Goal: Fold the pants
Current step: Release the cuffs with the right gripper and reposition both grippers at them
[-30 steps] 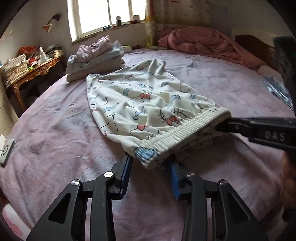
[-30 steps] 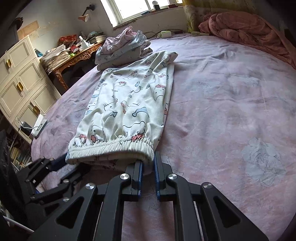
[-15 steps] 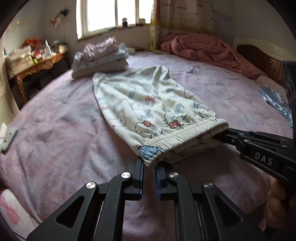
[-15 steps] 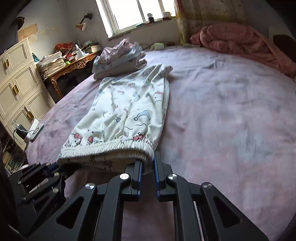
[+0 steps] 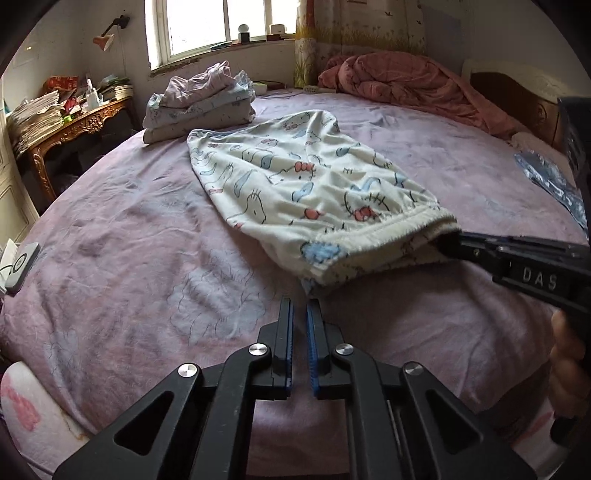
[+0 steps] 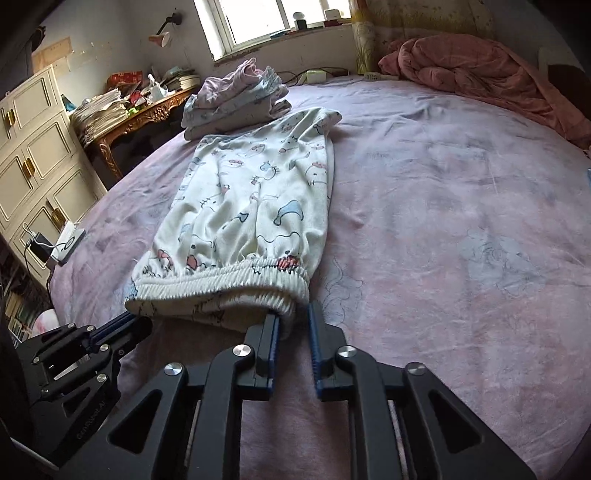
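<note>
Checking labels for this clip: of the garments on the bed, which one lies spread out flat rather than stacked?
The cartoon-print pants, lying full length with their elastic waistband nearest both grippers. The other clothes sit in a folded pile beyond their far end.

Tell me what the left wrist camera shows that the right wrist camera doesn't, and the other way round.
Only the left wrist view: a dark wooden headboard and a crinkled blue plastic bag at the bed's right edge.

Only the right wrist view: the gold handles of a cream panelled cabinet, and a black charger brick with cables below it.

Both: the white cartoon-print pants lying on the mauve bedsheet, the stack of folded clothes beyond them, the rumpled pink quilt and the window.
</note>
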A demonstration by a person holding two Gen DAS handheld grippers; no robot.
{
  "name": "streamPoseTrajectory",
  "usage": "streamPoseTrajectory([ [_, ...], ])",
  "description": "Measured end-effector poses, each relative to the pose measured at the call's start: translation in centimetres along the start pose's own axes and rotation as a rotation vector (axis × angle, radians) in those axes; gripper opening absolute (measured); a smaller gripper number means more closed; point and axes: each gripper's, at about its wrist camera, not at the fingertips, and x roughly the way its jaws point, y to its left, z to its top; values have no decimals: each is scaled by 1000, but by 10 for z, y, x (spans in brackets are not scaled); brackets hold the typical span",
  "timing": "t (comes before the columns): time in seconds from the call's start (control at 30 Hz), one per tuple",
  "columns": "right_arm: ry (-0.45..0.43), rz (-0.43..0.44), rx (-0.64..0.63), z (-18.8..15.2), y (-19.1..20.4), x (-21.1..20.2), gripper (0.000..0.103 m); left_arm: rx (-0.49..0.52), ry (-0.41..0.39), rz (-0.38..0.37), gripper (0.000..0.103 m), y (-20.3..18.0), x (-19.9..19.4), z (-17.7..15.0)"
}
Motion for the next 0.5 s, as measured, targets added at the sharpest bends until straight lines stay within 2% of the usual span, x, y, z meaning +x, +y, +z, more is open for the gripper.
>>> streamPoseTrajectory([
  [0.1,7,-30,-66,-5,7,-4,16,6,8,-1,8,2,-4,-6],
  [0.2,16,-40,-100,-10,10,-7,30,12,10,7,8,3,-6,-11],
  [0.27,27,-22,-107,-15,10,-8,46,8,13,6,8,3,-5,-12],
  [0.37,6,-62,-143,-21,12,-10,46,-10,12,-3,12,3,0,-10],
  [0.5,2,-83,-192,-22,12,-5,46,47,-14,53,18,-7,9,-6],
])
